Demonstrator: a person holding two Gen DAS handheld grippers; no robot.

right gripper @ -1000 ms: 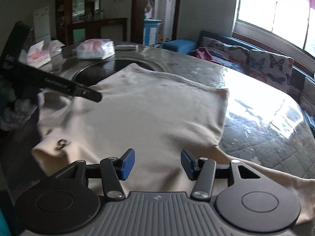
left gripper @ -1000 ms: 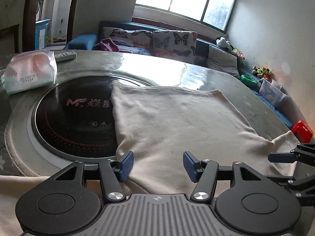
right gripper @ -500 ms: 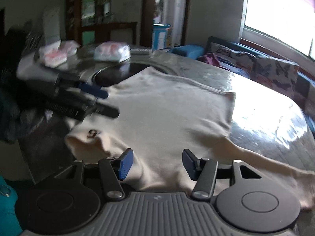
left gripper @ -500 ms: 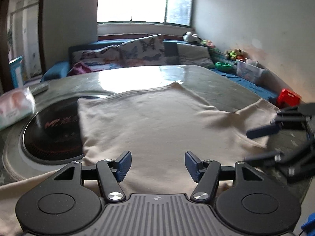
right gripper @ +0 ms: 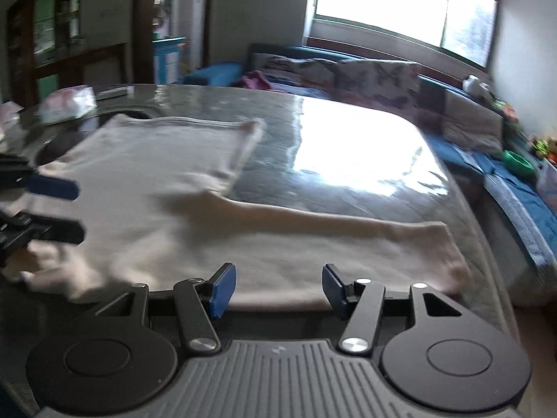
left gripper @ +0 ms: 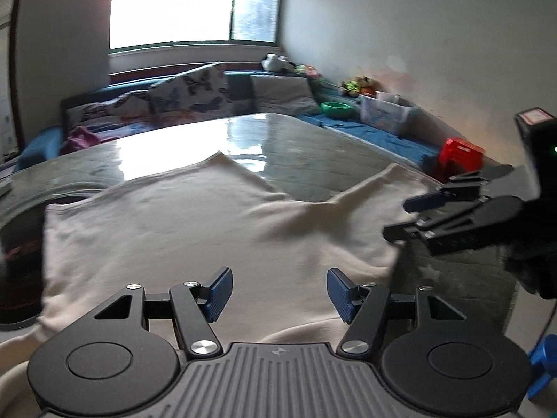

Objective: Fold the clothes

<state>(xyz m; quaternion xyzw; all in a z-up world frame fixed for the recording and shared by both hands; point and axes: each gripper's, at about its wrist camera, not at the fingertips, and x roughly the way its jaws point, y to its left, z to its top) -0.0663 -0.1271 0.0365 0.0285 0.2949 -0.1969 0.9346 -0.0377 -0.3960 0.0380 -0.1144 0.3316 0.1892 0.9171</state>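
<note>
A cream long-sleeved garment [left gripper: 181,230] lies spread flat on the glossy grey table [left gripper: 299,149]. My left gripper [left gripper: 280,292] hovers open over the garment's near edge, with nothing between its blue pads. In the left wrist view my right gripper [left gripper: 410,217] hangs open at the right, just over the garment's right corner. In the right wrist view the garment [right gripper: 146,188] runs left, and one sleeve [right gripper: 348,240] stretches right along the near table edge. My right gripper [right gripper: 276,289] is open above that sleeve. My left gripper [right gripper: 66,209] shows open at the left edge.
A dark round cooktop [left gripper: 14,278] is set into the table under the garment's left side. Tissue packs [right gripper: 66,104] lie at the far left. A sofa with butterfly cushions [left gripper: 188,94] runs behind the table. A red crate [left gripper: 459,155] and a clear box [left gripper: 386,113] stand to the right.
Both views have swung to the right. The left view has left the cooktop and now faces the garment's right part, with the right gripper larger in it. The right view now sits over the sleeve.
</note>
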